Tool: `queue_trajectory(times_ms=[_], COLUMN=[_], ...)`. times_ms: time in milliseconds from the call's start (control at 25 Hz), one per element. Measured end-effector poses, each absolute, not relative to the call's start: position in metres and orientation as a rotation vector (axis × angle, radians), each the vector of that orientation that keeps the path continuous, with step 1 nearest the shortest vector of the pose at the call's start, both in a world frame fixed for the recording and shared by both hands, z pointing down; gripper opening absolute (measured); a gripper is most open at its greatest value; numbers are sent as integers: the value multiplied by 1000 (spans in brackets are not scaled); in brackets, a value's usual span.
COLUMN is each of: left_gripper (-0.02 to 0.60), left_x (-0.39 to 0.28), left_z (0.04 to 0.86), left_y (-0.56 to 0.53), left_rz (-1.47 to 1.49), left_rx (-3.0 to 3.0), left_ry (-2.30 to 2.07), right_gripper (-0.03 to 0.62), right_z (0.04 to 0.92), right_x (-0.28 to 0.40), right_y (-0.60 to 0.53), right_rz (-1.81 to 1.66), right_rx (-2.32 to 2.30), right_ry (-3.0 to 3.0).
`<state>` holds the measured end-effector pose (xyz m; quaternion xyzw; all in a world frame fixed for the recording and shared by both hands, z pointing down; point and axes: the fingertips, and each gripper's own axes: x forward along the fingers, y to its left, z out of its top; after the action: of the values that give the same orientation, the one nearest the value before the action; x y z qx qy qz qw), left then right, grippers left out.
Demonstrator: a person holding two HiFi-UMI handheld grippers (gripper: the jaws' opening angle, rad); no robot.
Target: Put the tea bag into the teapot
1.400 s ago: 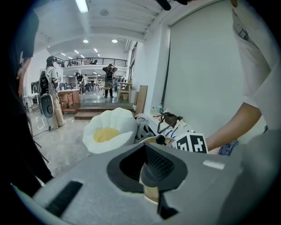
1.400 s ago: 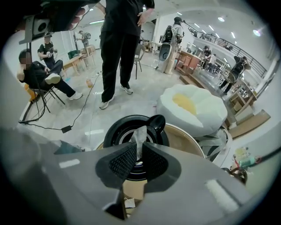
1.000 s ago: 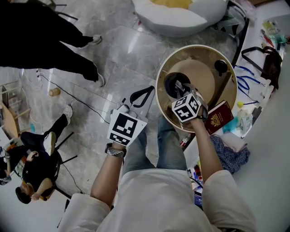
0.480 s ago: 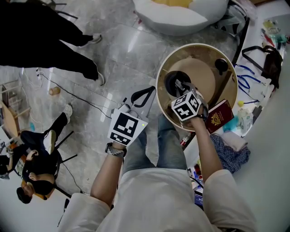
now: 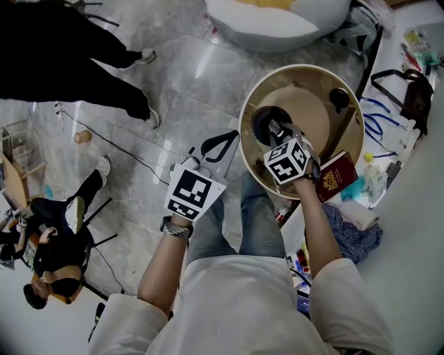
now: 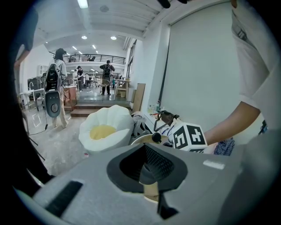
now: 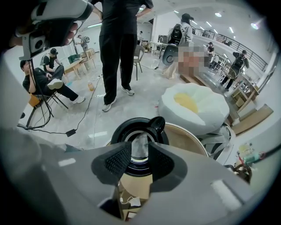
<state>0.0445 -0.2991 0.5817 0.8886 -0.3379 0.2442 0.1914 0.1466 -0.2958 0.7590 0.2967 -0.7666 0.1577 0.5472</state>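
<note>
The black teapot (image 5: 261, 125) stands on a round wooden table (image 5: 312, 78), its open mouth (image 7: 131, 128) facing up. My right gripper (image 5: 276, 129) hangs right over that mouth. The pale tea bag (image 7: 140, 147) is between its fingers, above the opening, and the jaws of this right gripper (image 7: 139, 156) are opening. Its string and small white tag (image 7: 132, 201) show lower down. My left gripper (image 5: 231, 136) is held over the floor, left of the table, shut with nothing in it. In its own view the left gripper (image 6: 147, 169) points toward the table.
A black lid knob (image 5: 338, 100) lies at the table's far side. A red book (image 5: 336, 182) and clutter sit to the right. A white beanbag (image 5: 277, 21) is beyond the table. A standing person's legs (image 5: 83, 48), a seated person (image 5: 48, 256) and a floor cable (image 5: 118, 149) are on the left.
Both grippers stay almost where they were; the right one has edged slightly to the right over the teapot.
</note>
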Motion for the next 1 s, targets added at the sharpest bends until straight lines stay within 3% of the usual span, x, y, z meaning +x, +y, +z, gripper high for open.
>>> queue_trajectory(times_ms=[520,1000], left_gripper=[5,3], left_x=[44,51], left_z=[568,508], left_y=[-300,-283], left_rz=[676,615], left_rx=[2521,2664], left_ry=[-949,-923], right_gripper=[120,51], right_z=[739,643], right_x=[144,157], right_y=[-288,-286], right_rz=[407,448], right_rx=[726,1009], right_ry=[-1823,-1914])
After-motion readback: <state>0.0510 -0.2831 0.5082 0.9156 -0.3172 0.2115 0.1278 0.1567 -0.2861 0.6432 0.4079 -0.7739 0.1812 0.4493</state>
